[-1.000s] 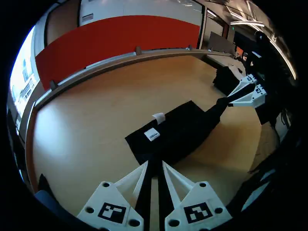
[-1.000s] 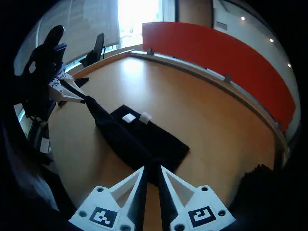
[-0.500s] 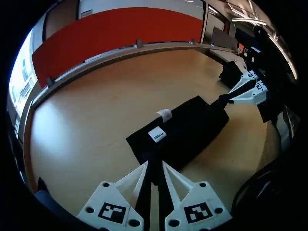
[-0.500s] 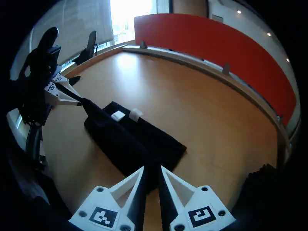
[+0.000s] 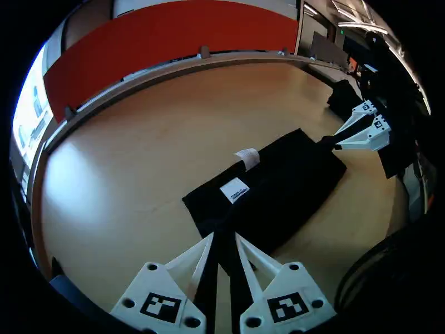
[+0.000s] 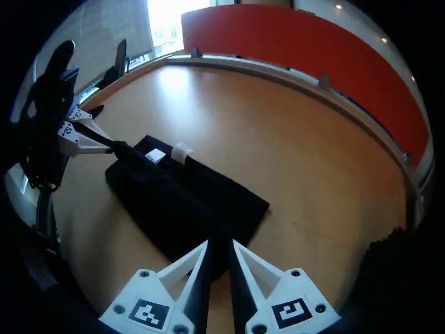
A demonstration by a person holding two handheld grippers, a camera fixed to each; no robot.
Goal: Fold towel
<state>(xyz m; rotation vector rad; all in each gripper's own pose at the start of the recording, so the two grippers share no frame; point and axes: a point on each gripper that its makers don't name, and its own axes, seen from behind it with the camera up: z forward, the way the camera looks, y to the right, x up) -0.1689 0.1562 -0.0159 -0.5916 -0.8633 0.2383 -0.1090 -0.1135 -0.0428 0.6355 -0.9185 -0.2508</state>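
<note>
Holding towel (image 5: 283,178), judged limp and light, by its corners as best grip points: left gripper (image 5: 224,247) clenched on corner near tag (image 5: 234,190), right gripper (image 6: 221,247) clenched on corner far from tag.

Black towel (image 5: 278,183) lowered and spread out.
A second ago it was drawn into a narrow, raised band between the left tool (image 6: 113,147) and the right tool (image 5: 335,142). Now it sits lower and wider on the worktop (image 5: 139,145), its upper layer covers more of the lower one, and its white tag (image 5: 235,190) has drifted rightward in the left gripper view.
</note>
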